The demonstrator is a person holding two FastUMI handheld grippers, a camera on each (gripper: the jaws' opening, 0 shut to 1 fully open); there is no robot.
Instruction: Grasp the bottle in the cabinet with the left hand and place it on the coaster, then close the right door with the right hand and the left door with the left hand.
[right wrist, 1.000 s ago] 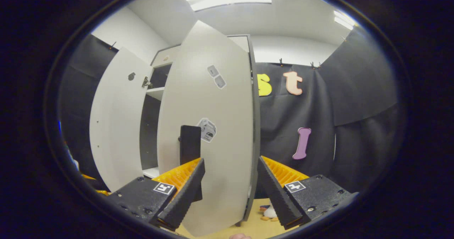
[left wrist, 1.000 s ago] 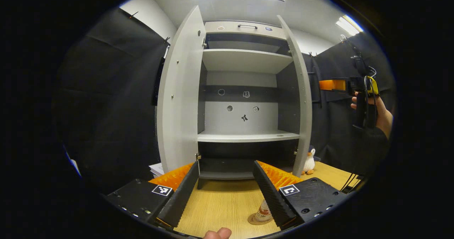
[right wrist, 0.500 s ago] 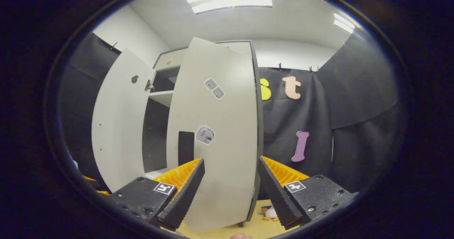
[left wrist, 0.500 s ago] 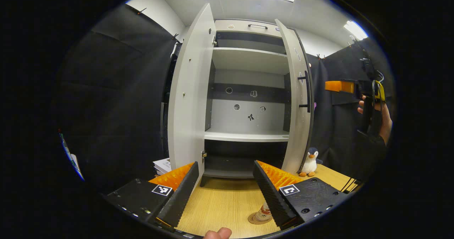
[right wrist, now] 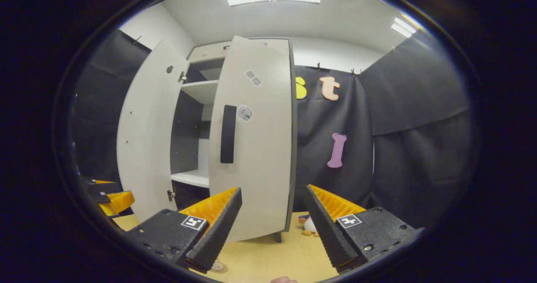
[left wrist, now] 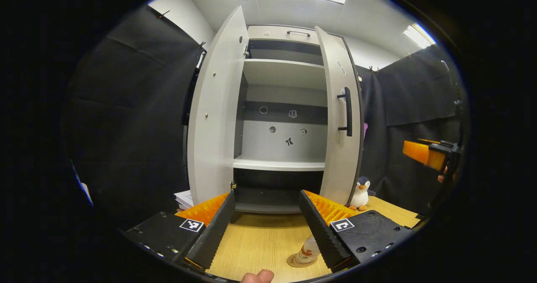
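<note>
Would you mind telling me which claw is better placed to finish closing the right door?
The right claw. It is open and faces the outer side of the half-shut right door with its black handle. The left claw hangs open over the table by the bottle.

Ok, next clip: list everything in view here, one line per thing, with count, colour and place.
Tall cabinet: one, light grey with dark inner bands, at the back of the table; shelves bare.
Left door: one, light grey, wide open.
Right door: one, light grey with a black bar handle, partly swung in.
Small plastic bottle: one, clear with a pale label, standing on the coaster.
Round coaster: one, brown, on the table near the left gripper.
Wooden table: one, light wood.
Plush penguin: one, black and white, beside the right door.
Left gripper: one, open, empty.
Right gripper: one, open, facing the right door.
</note>
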